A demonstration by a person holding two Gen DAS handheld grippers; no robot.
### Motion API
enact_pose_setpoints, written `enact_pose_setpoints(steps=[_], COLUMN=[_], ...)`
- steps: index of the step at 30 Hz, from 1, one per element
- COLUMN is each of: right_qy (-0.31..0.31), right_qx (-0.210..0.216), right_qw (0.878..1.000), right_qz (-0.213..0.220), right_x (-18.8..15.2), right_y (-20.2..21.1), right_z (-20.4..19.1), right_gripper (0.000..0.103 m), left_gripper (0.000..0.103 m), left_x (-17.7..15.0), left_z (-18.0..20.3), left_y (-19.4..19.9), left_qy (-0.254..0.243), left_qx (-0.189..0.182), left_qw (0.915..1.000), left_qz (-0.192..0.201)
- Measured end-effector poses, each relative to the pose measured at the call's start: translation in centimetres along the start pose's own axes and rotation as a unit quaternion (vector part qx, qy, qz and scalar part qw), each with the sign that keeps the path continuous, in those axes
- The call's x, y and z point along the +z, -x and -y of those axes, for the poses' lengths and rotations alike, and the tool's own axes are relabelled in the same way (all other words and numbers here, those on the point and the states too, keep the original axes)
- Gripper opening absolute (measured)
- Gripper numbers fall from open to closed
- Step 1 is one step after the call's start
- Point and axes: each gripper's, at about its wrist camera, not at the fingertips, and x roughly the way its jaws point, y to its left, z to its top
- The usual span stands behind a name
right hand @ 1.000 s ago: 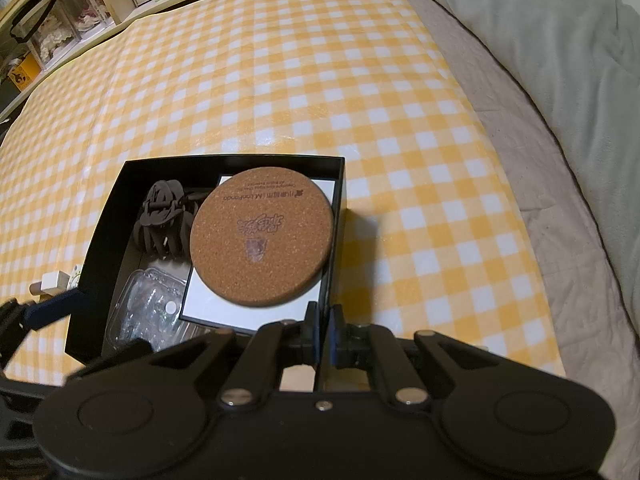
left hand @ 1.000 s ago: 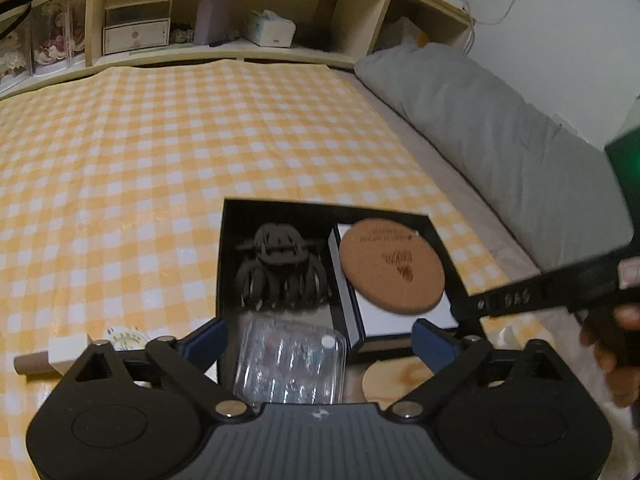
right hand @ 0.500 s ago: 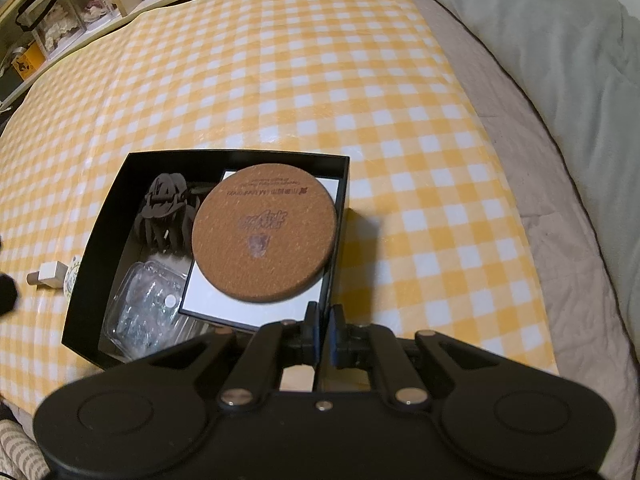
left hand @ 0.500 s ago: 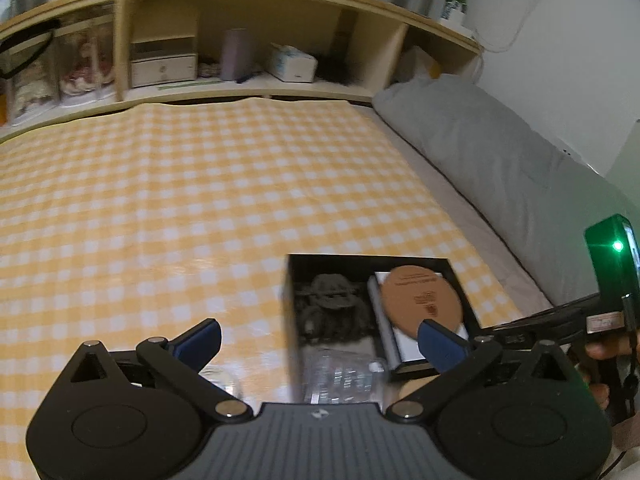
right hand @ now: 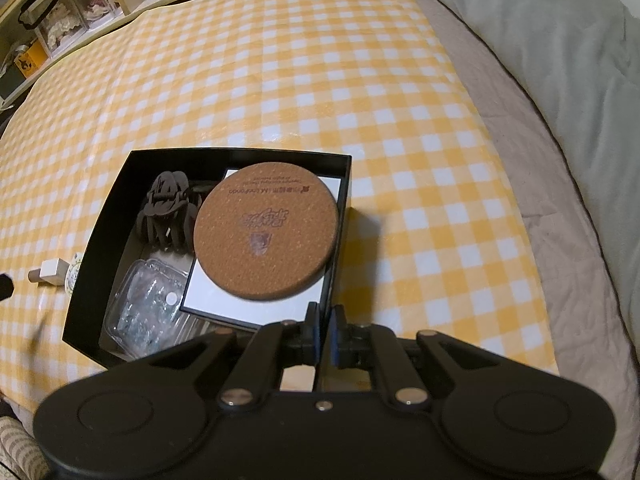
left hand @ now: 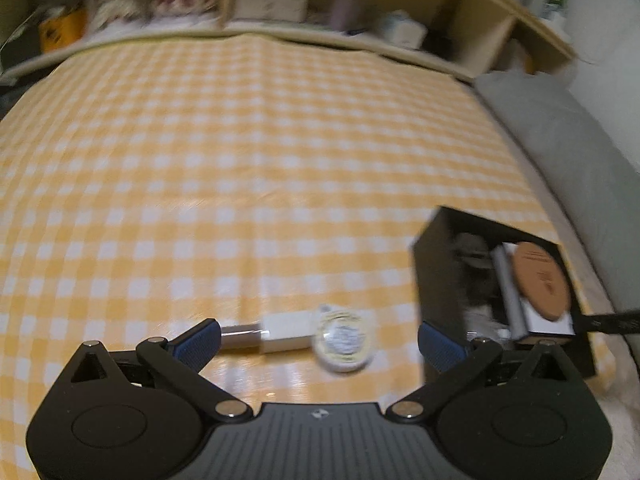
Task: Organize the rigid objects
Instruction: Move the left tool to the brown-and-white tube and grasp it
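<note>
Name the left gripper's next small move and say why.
Probably ease the left gripper down over the small round tin and close. Its jaws stand open around it, and the tin and white adapter lie outside the black box.

The left tool (left hand: 318, 338) has swung leftward off the black box (left hand: 434, 280) to over the white adapter (left hand: 286, 332).

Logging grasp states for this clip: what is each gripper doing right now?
Left gripper: open, holding nothing.
Right gripper: closed on the near wall of the black box.
</note>
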Motion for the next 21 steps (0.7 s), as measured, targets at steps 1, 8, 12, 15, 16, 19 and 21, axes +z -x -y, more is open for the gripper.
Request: enact_pose_setpoints(steps=[1, 8, 12, 15, 16, 19, 21], right_qy=[0.0, 0.001, 0.002, 0.003, 0.002, 0.002, 0.003], right_qx=[0.0, 0.001, 0.0, -0.001, 0.0, 0.0, -0.001], right_qw=[1.0, 1.0, 1.0, 1.0, 1.0, 1.0, 1.0], right_qz=[0.0, 0.001, 0.001, 0.001, 0.001, 0.001, 0.002], right_x=[0.0, 0.0, 0.0, 0.0, 0.0, -0.1, -0.1], right_y=[0.0, 0.0, 0.0, 0.0, 0.0, 0.0, 0.0], right_z=[0.0, 0.0, 0.0, 0.0, 0.0, -0.1, -0.1], right_gripper=[0.008, 0.008, 0.008, 0.008, 0.008, 0.008, 0.008], left_gripper=[0.103, 0.103, 0.103, 0.103, 0.103, 0.101, 0.1], left_x=[0.0, -0.1, -0.2, -0.3, -0.3, -0.3, -0.3], left_z=[-0.5, -2.9, -3.4, -3.2, -2.8, -2.3, -2.1], left_y=[-0.4, -2.9, -3.9, -4.4, -4.6, -4.8, -5.0], left_qy=[0.006, 0.035, 0.05, 0.054, 0.051, 0.046, 0.042], left_qx=[0.005, 0.025, 0.025, 0.028, 0.032, 0.044, 0.045], left_qw=[1.0, 0.9988, 0.998, 0.9978, 0.9979, 0.998, 0.9981], left_qz=[-0.004, -0.025, -0.031, -0.028, -0.024, -0.009, -0.006])
